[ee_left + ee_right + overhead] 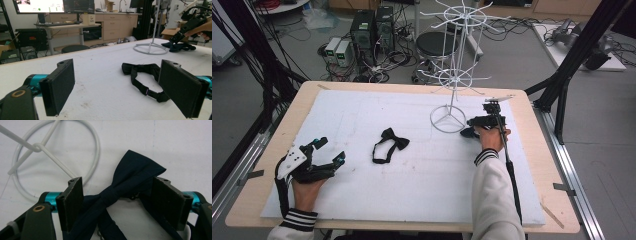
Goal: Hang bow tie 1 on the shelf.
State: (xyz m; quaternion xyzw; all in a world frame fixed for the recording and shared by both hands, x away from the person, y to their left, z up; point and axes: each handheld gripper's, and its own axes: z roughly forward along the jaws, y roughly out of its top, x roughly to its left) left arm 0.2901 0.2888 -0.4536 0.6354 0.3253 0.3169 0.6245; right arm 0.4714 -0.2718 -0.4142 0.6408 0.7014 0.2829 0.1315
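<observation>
I could read no words, numbers or labels anywhere; the writing on the monitors [53, 6] behind my table was too small.

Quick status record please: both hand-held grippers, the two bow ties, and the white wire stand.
left hand-held gripper: open, holds nothing, near table's left edge
right hand-held gripper: jaws on either side of dark bow tie, pads not pressing yet
dark bow tie: flat on white mat, beside stand's ring base
black bow tie: mid-table, strap looped, untouched
wire stand: upright, hooks bare
</observation>
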